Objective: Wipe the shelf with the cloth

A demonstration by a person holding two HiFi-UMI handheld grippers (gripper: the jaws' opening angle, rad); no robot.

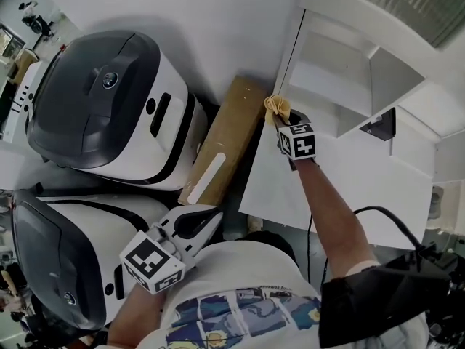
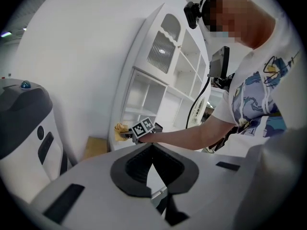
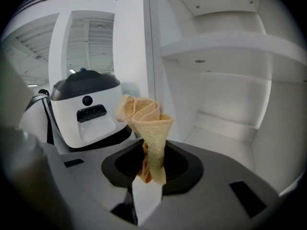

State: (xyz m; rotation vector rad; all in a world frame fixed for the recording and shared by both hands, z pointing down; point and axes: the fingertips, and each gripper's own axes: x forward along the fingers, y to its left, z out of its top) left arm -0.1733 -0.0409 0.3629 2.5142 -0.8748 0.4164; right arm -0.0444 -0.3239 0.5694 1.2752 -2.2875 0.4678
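The right claw (image 3: 151, 169) pinched the bunched yellow cloth (image 3: 146, 123) by its lower end, folds fanning past the tips, at the white shelf's (image 3: 225, 128) outer edge. The left claw (image 2: 152, 166) (pressed together, empty) hung well apart.

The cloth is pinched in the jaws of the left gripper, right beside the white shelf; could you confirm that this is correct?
Not quite. The cloth is pinched in the jaws of the right gripper, not the left, as the right gripper view shows. It is indeed right beside the white shelf.
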